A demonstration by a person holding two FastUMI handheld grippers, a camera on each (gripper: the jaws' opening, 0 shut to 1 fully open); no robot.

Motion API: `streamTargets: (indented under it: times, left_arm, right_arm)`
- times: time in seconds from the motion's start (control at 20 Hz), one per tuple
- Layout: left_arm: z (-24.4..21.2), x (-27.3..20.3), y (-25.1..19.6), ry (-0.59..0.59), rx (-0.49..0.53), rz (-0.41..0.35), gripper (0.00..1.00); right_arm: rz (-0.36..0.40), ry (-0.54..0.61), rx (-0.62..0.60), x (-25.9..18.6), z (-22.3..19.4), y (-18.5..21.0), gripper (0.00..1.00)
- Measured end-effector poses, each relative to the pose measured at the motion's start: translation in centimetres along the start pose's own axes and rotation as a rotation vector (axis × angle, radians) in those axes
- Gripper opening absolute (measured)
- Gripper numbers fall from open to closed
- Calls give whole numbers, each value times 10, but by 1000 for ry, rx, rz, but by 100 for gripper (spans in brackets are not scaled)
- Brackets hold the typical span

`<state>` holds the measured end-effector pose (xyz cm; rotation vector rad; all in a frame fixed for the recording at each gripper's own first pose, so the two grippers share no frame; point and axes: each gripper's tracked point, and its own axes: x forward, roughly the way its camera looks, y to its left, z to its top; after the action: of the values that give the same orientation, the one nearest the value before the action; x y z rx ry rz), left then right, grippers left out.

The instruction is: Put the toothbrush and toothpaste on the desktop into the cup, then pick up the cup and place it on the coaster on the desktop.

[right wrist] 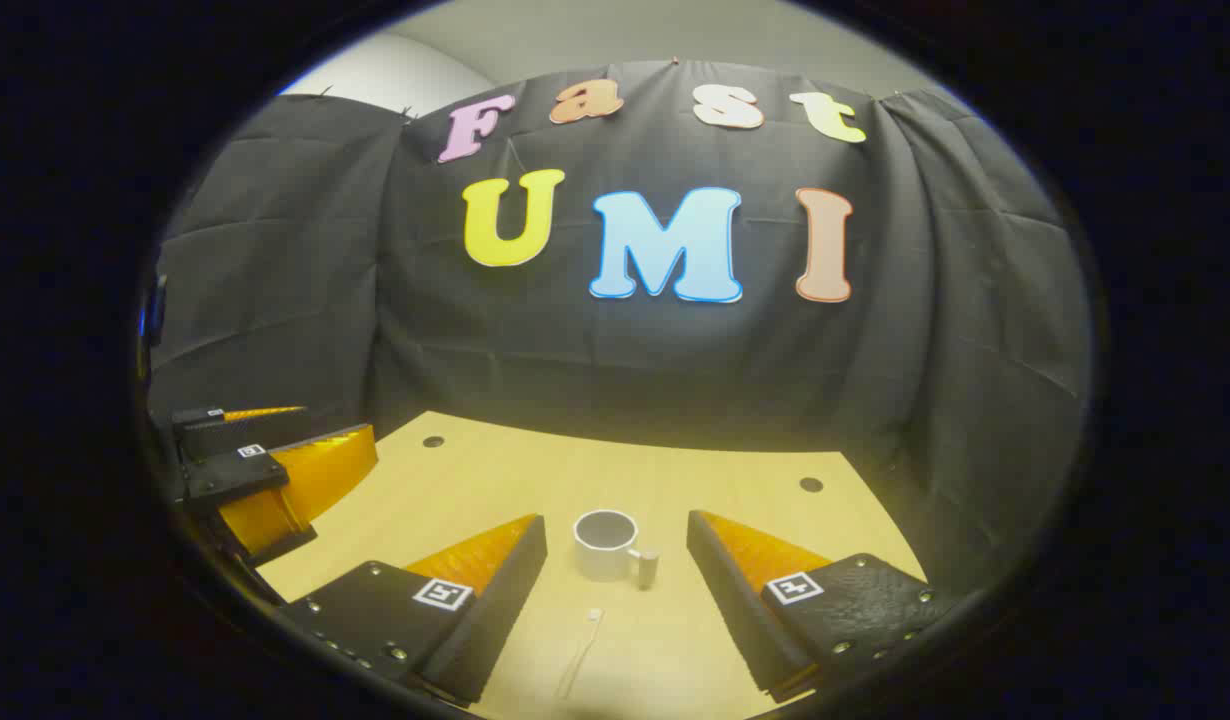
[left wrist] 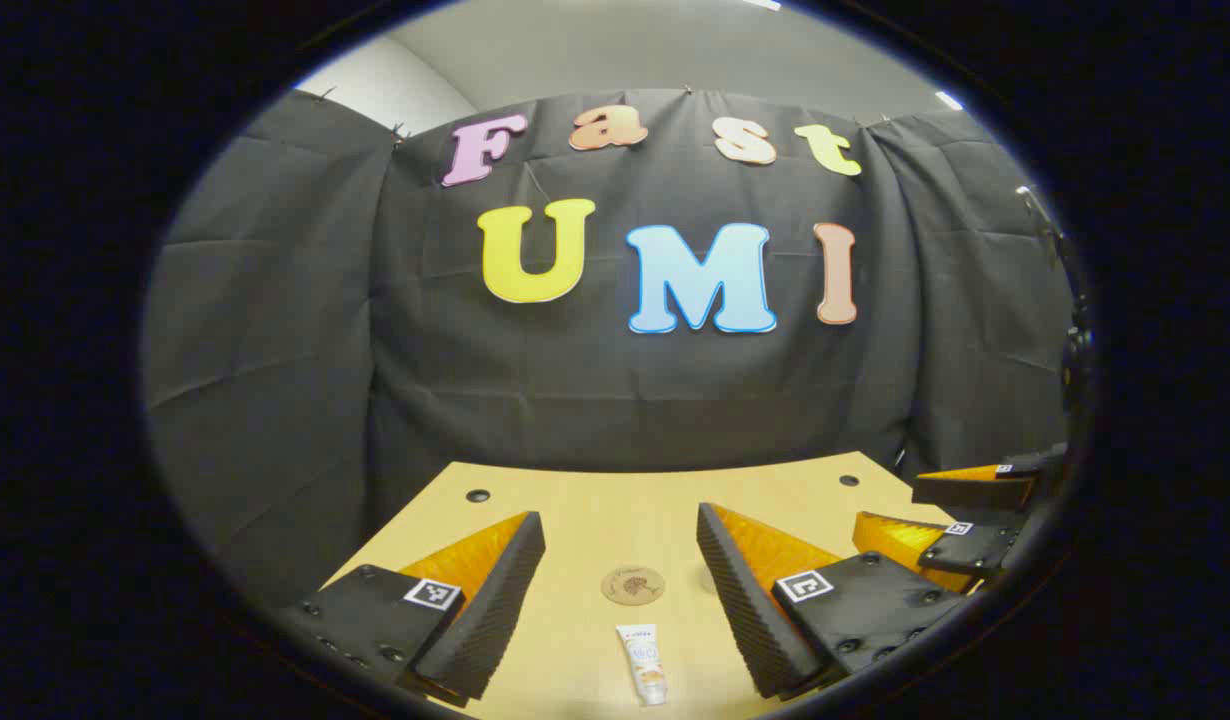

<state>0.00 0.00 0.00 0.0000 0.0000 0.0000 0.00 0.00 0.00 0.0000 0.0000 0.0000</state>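
Observation:
In the left gripper view a white toothpaste tube [left wrist: 644, 663] lies on the wooden desktop [left wrist: 615, 500], with a round cork coaster [left wrist: 633, 585] just beyond it. My left gripper [left wrist: 620, 560] hovers open above both, holding nothing. The right gripper [left wrist: 960, 515] shows at that view's right edge. In the right gripper view a white cup [right wrist: 608, 545] stands upright, its handle toward the right. A white toothbrush [right wrist: 581, 650] lies on the desk in front of it. My right gripper [right wrist: 615, 560] is open and empty, its fingers either side of the cup and above it. The left gripper [right wrist: 275, 470] shows at the left.
The booth's black cloth wall rises right behind the desk's far edge. Small dark holes [right wrist: 811, 485] mark the desktop's far corners. Bare wood [right wrist: 495, 470] lies between the objects and the wall.

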Motion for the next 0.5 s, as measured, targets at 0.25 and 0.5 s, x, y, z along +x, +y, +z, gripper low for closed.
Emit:
streamTargets:
  times: [0.25,0.5]
  left_arm:
    - [-2,-11,7,-2,8,33,98]
    - [-7,-12,6,11,8,34,98]
  right_arm:
    - [42,-6,-23,-3,0,13,91]
    - [44,-2,-21,-4,-1,14,89]
